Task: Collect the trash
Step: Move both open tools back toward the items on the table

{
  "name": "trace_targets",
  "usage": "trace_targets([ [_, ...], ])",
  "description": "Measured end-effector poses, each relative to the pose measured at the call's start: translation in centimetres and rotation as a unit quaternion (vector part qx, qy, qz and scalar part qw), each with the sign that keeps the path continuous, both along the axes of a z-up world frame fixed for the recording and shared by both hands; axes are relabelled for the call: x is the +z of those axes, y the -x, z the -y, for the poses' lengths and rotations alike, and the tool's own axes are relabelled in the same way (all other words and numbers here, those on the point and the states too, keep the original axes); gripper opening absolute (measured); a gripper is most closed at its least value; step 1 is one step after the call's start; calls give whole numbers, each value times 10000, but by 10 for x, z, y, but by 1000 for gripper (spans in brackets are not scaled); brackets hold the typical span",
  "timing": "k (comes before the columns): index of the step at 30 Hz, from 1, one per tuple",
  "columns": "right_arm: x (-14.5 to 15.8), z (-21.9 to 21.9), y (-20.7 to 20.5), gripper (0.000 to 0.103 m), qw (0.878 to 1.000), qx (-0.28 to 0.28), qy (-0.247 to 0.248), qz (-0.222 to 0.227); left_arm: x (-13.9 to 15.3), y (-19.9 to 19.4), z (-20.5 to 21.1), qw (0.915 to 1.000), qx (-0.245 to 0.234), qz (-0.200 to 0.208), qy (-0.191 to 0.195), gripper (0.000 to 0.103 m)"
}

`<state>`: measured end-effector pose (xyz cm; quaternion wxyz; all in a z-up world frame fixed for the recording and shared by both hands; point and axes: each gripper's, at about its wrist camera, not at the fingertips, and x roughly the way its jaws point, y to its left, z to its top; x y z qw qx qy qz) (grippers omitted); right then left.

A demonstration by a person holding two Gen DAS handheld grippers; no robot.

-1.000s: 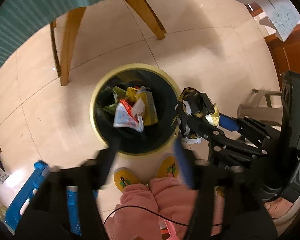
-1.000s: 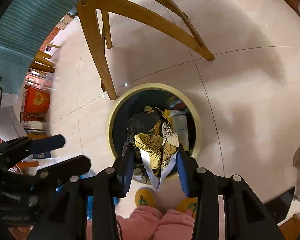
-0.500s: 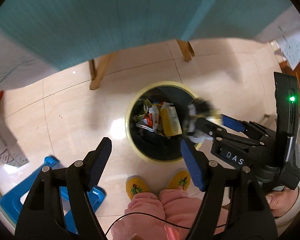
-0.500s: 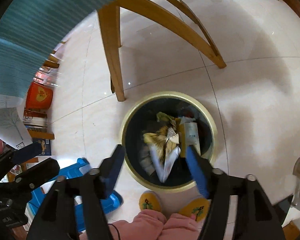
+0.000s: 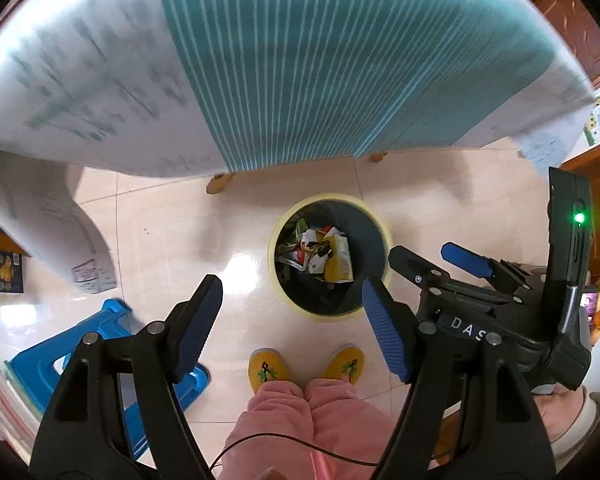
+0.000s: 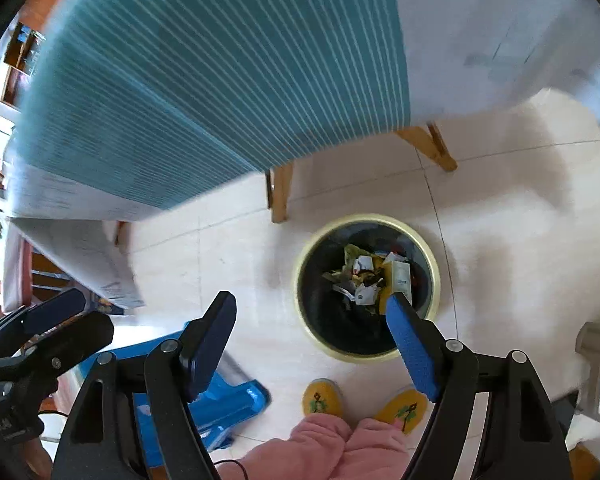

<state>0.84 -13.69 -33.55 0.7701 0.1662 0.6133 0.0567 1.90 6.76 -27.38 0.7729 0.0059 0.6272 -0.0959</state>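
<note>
Trash (image 5: pixel 318 254) lies in a loose heap inside the round bin (image 5: pixel 374 216), black-lined with a pale yellow rim, standing on the tiled floor (image 5: pixel 172 248) just in front of a pair of yellow slippers (image 5: pixel 268 368). Among the crumpled wrappers one yellow-and-white carton (image 6: pixel 398 276) stands out; in the right wrist view its long axis runs roughly from the near rim toward the far rim, lying aslant on the pile rather than upright. Which end of it is the top cannot be told. The rest of the wrappers are crushed, with no clear axis.

Left tool (image 5: pixel 292 328): blue pads wide apart, nothing between them, hanging above the floor with the bin seen through the gap. Right tool (image 6: pixel 312 336): jaws have just been opening and now stand wide apart, empty, its right pad overlapping the bin's near rim in view; no wrapper in its grip.

Counter (image 6: pixel 220 80) above the bin carries a teal striped cloth with white printed sheets at its sides, blurred; wooden legs (image 6: pixel 280 192) reach the floor beside the bin. Blue plastic stool (image 5: pixel 112 340) on the floor to the left of the slippers. Pink trouser legs (image 5: pixel 300 420) at the bottom edge.
</note>
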Motion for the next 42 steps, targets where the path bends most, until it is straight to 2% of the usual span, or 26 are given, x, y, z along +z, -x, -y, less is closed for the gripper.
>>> trace_targets([
  [11,177,22,30,82,9960,2,23,898,160,13,14,9969,-162,713,283,70],
  [13,212,30,34,82,9935,-4,72,1139,188,16,21,9951,-220,903,352,70],
  [17,262,45,36,82,9893,-47,1,1457,244,18,36,9899,-309,1267,552,70],
  [21,309,59,39,83,9831,18,49,1831,302,21,55,9809,-269,1765,775,70],
  [27,356,84,28,84,9745,208,166,2227,367,18,84,9681,-265,2402,657,73],
  [31,379,97,11,84,9701,281,246,2398,397,8,97,9666,-300,2486,549,73],
  [36,395,109,-18,84,9662,209,271,2556,427,-9,116,9630,-436,2653,195,73],
  [42,405,120,-71,84,9643,40,417,2615,452,-54,135,9586,-864,2715,-25,73],
])
